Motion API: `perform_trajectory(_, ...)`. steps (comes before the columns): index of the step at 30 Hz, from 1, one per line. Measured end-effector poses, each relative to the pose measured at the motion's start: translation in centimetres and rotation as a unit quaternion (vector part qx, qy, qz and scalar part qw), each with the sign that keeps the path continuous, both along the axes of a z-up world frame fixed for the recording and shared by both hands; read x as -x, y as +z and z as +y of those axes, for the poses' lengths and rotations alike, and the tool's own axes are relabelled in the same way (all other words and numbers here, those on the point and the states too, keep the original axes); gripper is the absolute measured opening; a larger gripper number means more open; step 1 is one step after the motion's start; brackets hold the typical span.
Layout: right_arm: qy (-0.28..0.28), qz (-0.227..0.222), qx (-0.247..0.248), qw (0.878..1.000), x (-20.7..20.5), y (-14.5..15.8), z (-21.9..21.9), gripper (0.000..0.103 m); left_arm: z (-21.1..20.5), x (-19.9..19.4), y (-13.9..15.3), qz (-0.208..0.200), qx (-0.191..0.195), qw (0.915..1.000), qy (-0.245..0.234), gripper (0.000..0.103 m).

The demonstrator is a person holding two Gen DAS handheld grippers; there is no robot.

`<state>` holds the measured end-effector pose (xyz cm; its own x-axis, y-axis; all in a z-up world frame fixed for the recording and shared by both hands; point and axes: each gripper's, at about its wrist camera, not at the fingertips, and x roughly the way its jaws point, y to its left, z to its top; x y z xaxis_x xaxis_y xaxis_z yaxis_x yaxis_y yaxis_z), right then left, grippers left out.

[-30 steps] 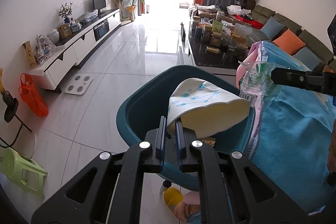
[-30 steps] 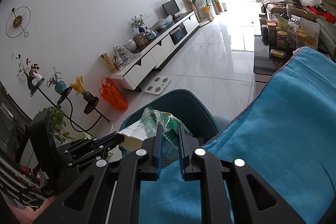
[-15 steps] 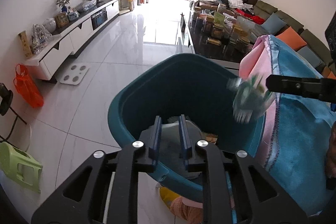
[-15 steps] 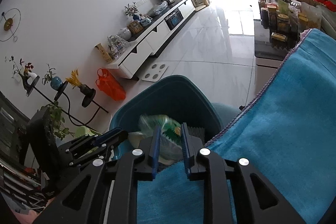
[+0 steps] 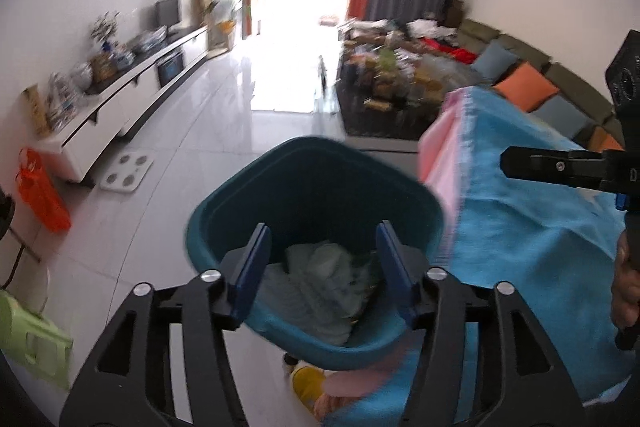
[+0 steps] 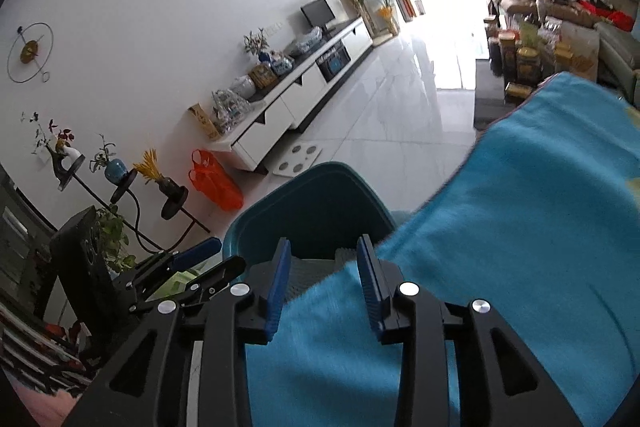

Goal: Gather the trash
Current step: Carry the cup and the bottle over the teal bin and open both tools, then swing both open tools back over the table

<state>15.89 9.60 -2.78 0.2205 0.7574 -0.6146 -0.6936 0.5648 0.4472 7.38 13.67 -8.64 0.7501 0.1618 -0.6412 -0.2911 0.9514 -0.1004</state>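
Note:
A teal waste bin (image 5: 280,187) stands on the floor beside a table draped in blue cloth (image 5: 532,227). Pale crumpled trash (image 5: 320,283) lies at its bottom, with a green wrapper partly visible beside it. My left gripper (image 5: 322,263) hovers over the bin's near rim, jaws opening, nothing between them. My right gripper (image 6: 324,275) sits over the cloth's edge by the bin (image 6: 316,203), jaws opening and empty. The right gripper's finger (image 5: 556,169) shows at the right of the left wrist view; the left gripper (image 6: 200,263) appears at lower left of the right wrist view.
White tiled floor (image 5: 200,131) stretches ahead with a bathroom scale (image 5: 126,173), an orange bag (image 5: 40,195) and a low TV cabinet (image 5: 132,95) on the left. A green stool (image 5: 32,343) is at lower left. A cluttered coffee table (image 5: 384,95) and sofa (image 5: 520,75) are on the right.
The left gripper let go of the paper cup and the right let go of the green wrapper; both fell into the bin. Both jaws have widened and both grippers have pulled back.

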Motion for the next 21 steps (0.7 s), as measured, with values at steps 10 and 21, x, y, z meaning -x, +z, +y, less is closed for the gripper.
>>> perform_trajectory(10, -0.095, -0.059, 0.003, 0.994, 3.6, 1.7, -11.5, 0.048, -10.4, -0.3, 2.7, -0.056, 0.004, 0.9859, -0.158, 0.087)
perform_trajectory(21, -0.287, -0.067, 0.024, 0.955, 6.5, 1.0, -27.2, 0.048, -24.3, -2.9, 2.8, -0.035, 0.003, 0.9472, -0.319, 0.083)
